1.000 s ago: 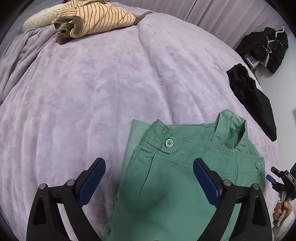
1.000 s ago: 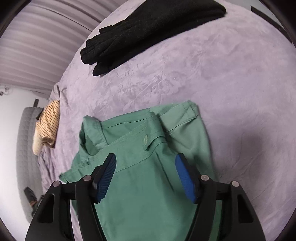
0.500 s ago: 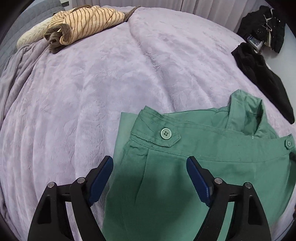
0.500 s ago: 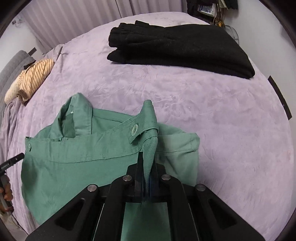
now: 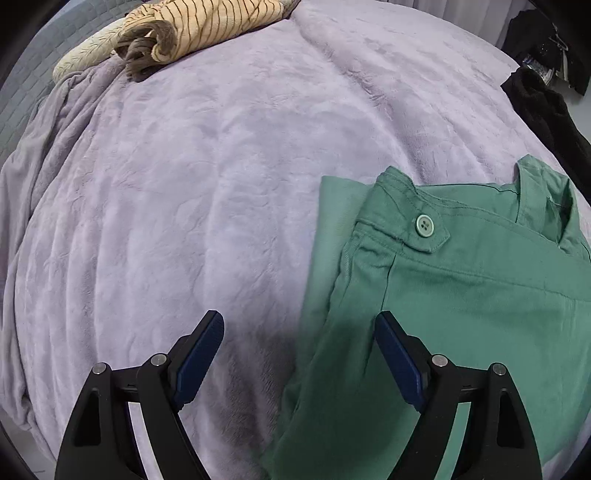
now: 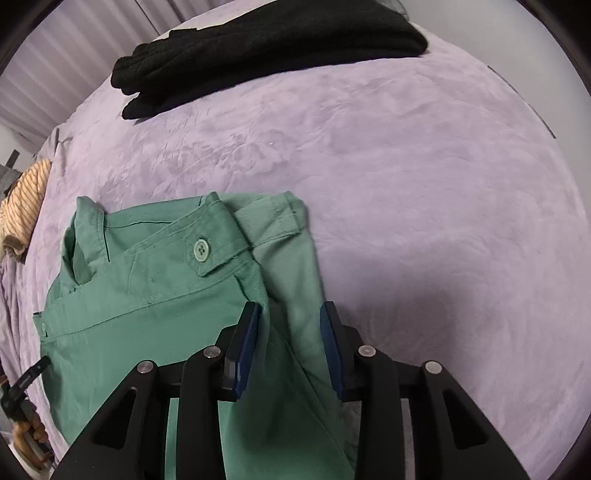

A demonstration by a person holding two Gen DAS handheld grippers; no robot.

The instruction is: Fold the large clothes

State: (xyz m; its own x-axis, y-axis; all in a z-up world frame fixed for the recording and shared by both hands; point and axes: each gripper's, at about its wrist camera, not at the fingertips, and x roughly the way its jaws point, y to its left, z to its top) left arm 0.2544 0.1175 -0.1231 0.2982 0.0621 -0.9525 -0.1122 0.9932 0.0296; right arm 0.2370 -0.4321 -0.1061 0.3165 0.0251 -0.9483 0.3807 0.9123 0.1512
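Note:
A green button-up garment (image 5: pixel 461 295) lies folded on the lilac bedspread (image 5: pixel 221 184), collar to the far side. It also shows in the right wrist view (image 6: pixel 147 295). My left gripper (image 5: pixel 299 332) is open and empty, low over the garment's left edge, one finger over the bedspread and one over the cloth. My right gripper (image 6: pixel 290 321) is partly open, its jaws on either side of the garment's right sleeve edge, not pinching it.
A folded black garment (image 6: pixel 266 48) lies at the far side of the bed, also seen in the left wrist view (image 5: pixel 546 110). A striped beige top (image 5: pixel 199 29) lies bunched at the far left. The bedspread (image 6: pixel 443 184) stretches to the right.
My right gripper was shut on the green sleeve edge half a second ago and has opened, letting the cloth drop flat. My left gripper has shifted left, still open.

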